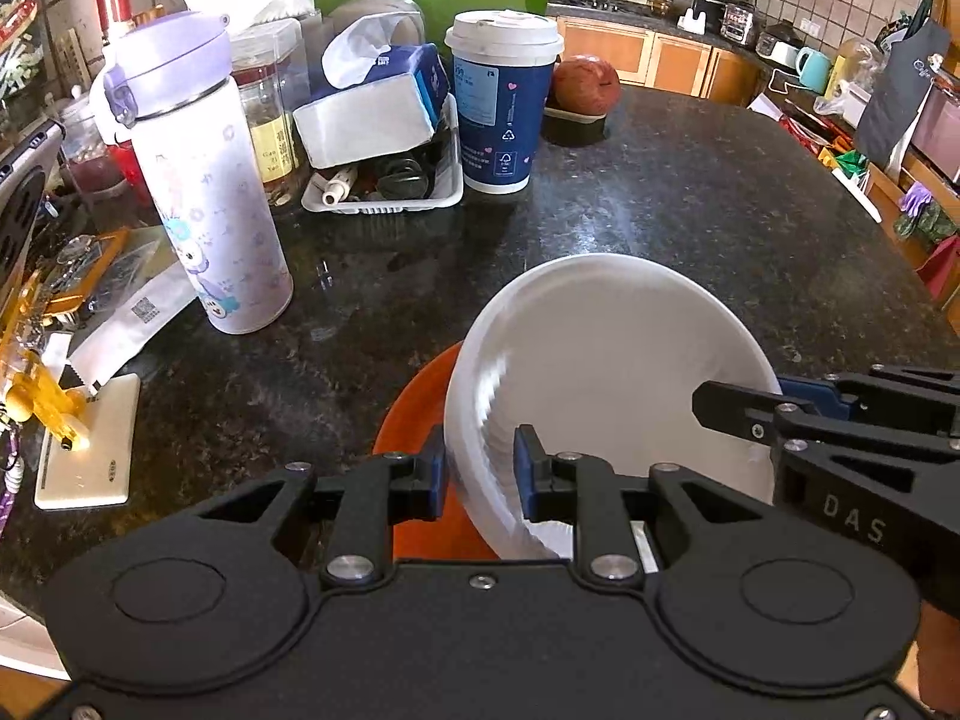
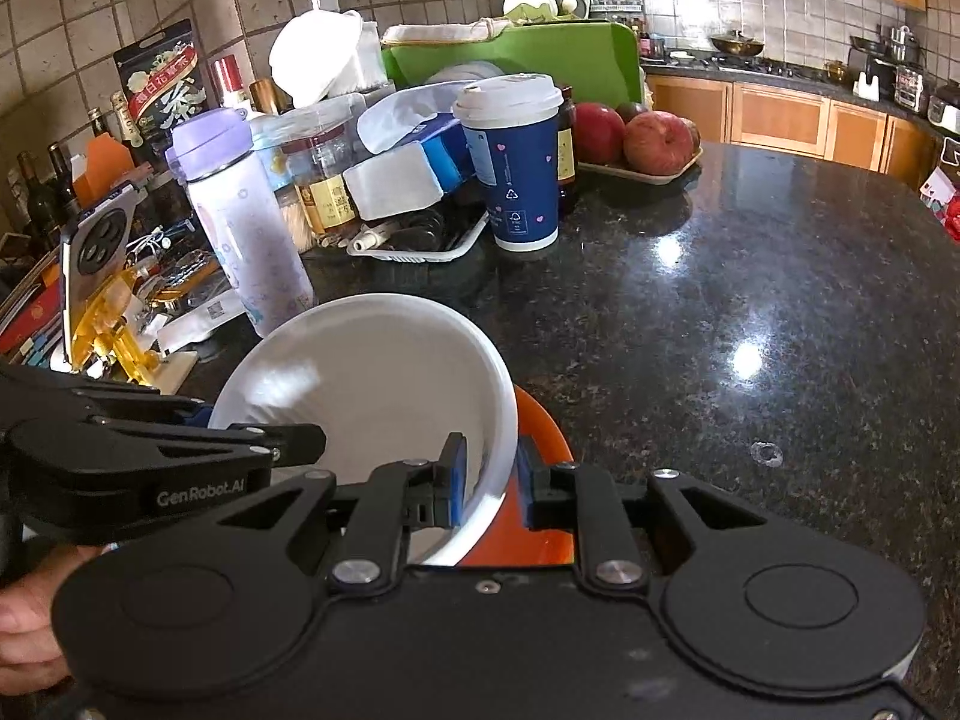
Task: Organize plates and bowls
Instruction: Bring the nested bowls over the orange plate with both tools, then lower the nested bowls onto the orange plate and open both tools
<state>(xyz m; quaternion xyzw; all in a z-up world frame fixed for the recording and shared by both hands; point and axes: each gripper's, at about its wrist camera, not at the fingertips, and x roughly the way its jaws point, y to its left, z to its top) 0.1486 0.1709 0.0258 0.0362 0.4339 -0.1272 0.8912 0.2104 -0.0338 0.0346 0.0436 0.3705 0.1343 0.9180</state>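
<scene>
A white bowl (image 1: 606, 384) sits over an orange plate (image 1: 414, 420) on the dark granite counter. My left gripper (image 1: 479, 480) is shut on the bowl's left rim, one finger inside and one outside. My right gripper (image 2: 491, 483) is shut on the bowl's right rim (image 2: 501, 420) in the same way; the orange plate (image 2: 540, 438) shows beneath it. Each gripper shows in the other's view: the right one (image 1: 780, 408) at the bowl's right edge, the left one (image 2: 240, 438) at its left edge. Most of the plate is hidden under the bowl.
Behind the bowl stand a lilac-lidded bottle (image 1: 210, 192), a blue paper cup (image 1: 501, 102), a tissue pack on a white tray (image 1: 384, 198), jars and apples (image 2: 648, 138). A phone and yellow stand (image 1: 66, 408) lie at the left. Bare counter (image 2: 750, 312) stretches right.
</scene>
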